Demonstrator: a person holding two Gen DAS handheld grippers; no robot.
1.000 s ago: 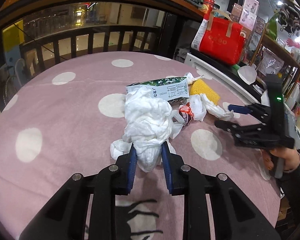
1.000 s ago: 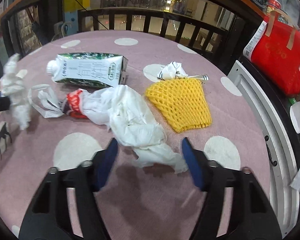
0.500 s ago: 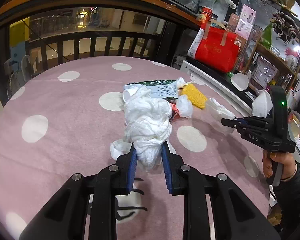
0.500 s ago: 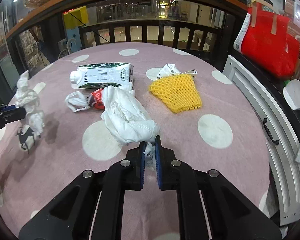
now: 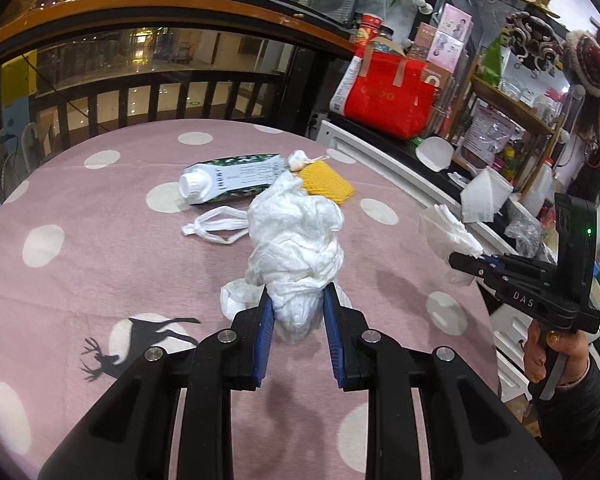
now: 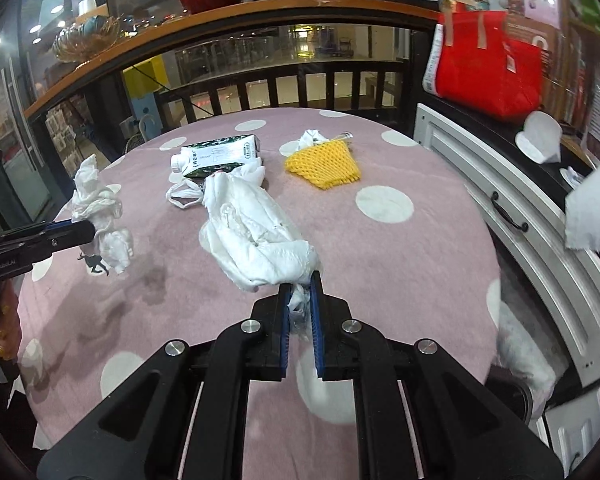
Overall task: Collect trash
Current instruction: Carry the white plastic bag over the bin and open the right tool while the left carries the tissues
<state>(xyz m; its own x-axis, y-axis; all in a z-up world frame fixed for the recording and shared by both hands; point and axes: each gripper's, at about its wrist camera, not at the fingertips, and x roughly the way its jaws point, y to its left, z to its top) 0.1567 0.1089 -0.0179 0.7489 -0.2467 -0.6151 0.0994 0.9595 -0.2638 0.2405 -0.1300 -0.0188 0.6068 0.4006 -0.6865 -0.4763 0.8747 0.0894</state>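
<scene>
Two crumpled white wads are off the table, one in each tool. The left gripper (image 5: 296, 312) is clamped on a tissue wad (image 5: 298, 248), a soft, wrinkled, lumpy ball held above the cloth. The right gripper (image 6: 299, 300) is clenched on the twisted tail of a thin plastic bag (image 6: 256, 236), a long, slack, creased bundle that hangs out ahead of its fingers.

Four pieces of trash lie on the table near its far side: one green-and-white carton (image 6: 218, 158) with a round white cap, flat on its side; one knotted white strip (image 5: 216, 226) looped just in front of it; one yellow foam net (image 6: 324, 164), a ribbed mesh sleeve; and one small white scrap (image 6: 310, 138) touching the net's far edge.

The round table (image 5: 100, 240) wears a pink cloth with white dots and a black deer print (image 5: 136, 340). One glossy red bag (image 6: 488, 72) stands on the counter behind.
</scene>
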